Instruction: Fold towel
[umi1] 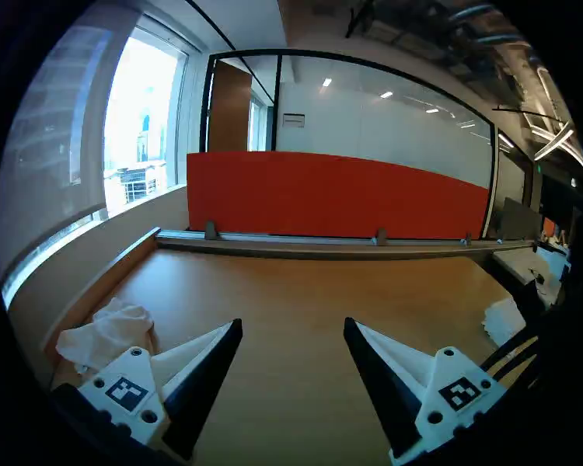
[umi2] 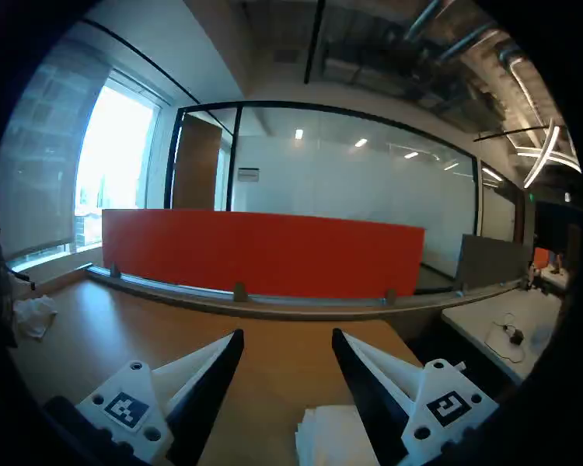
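In the left gripper view a crumpled white towel [umi1: 109,332] lies on the wooden desk [umi1: 307,311] at the near left, just beyond the left finger. My left gripper [umi1: 293,326] is open above the desk with nothing between its fingers. At the desk's right edge sits a stack of white folded cloth [umi1: 505,320]. In the right gripper view my right gripper [umi2: 286,338] is open, and a folded white towel stack [umi2: 334,436] lies low between its fingers. A crumpled white cloth [umi2: 33,317] rests far left on the desk [umi2: 120,326].
An orange divider panel [umi1: 330,194] on a metal rail [umi1: 330,245] closes the desk's far side. A window [umi1: 136,132] and wall run along the left. A second white desk [umi2: 509,326] with a cable stands at the right.
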Available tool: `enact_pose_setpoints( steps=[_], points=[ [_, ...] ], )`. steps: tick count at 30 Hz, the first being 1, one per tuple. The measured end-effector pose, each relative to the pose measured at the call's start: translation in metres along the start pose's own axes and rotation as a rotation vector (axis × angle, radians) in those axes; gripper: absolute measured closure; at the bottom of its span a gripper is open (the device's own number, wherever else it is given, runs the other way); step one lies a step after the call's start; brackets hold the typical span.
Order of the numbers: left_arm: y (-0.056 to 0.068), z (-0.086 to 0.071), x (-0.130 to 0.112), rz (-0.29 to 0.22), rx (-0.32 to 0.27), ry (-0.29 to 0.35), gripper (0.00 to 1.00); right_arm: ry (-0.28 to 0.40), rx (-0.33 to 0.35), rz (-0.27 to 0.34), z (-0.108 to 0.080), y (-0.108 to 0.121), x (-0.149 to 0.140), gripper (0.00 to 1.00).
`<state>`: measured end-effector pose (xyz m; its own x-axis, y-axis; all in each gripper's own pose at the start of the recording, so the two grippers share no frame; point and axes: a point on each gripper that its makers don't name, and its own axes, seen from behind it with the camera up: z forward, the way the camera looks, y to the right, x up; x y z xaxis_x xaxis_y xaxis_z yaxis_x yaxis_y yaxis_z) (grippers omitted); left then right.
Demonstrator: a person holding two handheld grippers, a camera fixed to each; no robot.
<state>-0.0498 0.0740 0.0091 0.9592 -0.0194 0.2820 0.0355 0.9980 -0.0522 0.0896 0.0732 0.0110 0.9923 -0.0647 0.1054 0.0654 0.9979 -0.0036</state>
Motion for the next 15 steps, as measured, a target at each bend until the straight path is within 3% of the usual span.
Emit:
enact_pose_setpoints(
  steps=[15],
  points=[
    [-0.005, 0.006, 0.047, -0.025, -0.003, 0.131, 0.03, 0.053, 0.054, 0.054, -0.001, -0.073, 0.031, 0.13]
  ],
)
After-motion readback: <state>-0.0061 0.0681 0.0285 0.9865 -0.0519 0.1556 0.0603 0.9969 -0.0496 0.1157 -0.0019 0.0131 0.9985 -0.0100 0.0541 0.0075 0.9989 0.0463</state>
